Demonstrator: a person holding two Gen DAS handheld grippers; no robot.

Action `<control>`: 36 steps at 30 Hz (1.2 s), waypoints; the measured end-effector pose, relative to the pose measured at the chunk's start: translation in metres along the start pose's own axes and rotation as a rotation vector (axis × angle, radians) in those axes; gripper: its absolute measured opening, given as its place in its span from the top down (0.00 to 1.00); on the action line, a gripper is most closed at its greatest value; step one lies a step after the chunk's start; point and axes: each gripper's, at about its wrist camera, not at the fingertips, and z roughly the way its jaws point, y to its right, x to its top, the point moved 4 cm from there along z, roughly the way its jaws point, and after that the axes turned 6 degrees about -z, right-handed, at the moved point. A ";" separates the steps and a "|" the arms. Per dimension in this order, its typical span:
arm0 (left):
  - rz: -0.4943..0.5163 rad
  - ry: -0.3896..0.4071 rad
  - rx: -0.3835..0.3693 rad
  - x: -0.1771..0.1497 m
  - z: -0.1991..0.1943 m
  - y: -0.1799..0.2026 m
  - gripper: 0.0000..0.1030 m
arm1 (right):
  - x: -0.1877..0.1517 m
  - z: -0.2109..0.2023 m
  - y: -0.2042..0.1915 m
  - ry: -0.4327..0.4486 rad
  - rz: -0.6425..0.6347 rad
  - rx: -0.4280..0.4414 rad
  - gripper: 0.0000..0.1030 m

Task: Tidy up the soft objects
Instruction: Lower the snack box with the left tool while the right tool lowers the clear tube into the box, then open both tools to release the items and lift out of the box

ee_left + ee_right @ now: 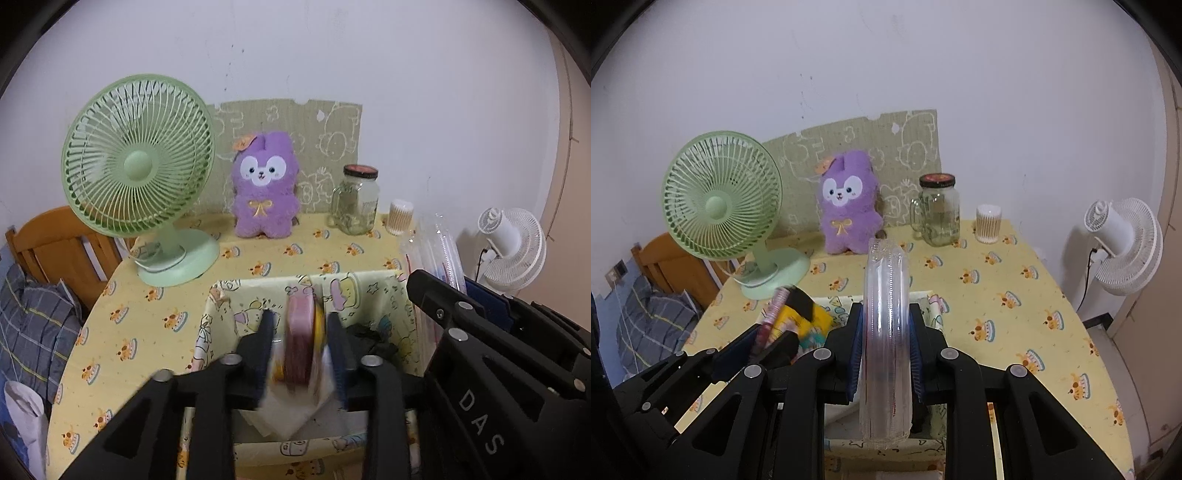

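Left wrist view: a blurred pink-and-yellow sponge [301,332] is seen between the left gripper [301,343] pads (gaps visible either side); a clear packet [885,332] is clamped by the right gripper [885,339].

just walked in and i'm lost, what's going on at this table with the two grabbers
A person is sorting soft things into a fabric storage box on the yellow tablecloth. The left gripper hovers over the box with a pink and yellow soft item between its fingers; the pads seem to stand slightly clear of it, and it looks blurred. The right gripper is clamped on a clear plastic packet, held upright above the box. A purple plush sits untouched at the back.
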 end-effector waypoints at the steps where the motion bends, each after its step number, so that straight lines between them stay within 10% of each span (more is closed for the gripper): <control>1: -0.002 -0.006 0.005 -0.001 0.002 -0.002 0.63 | -0.001 0.002 0.000 -0.005 0.000 0.002 0.75; 7: -0.007 -0.055 -0.007 -0.006 0.017 -0.010 0.35 | -0.004 0.018 -0.007 -0.035 -0.014 0.025 0.75; 18: -0.033 -0.087 0.027 -0.012 0.032 -0.025 0.26 | -0.011 0.042 -0.022 -0.062 -0.041 0.100 0.70; 23: -0.040 -0.101 0.005 -0.013 0.033 -0.026 0.22 | -0.011 0.044 -0.022 -0.061 -0.043 0.084 0.34; 36: -0.025 -0.067 0.020 -0.014 0.008 -0.021 0.11 | -0.011 0.024 -0.021 -0.054 -0.036 0.065 0.13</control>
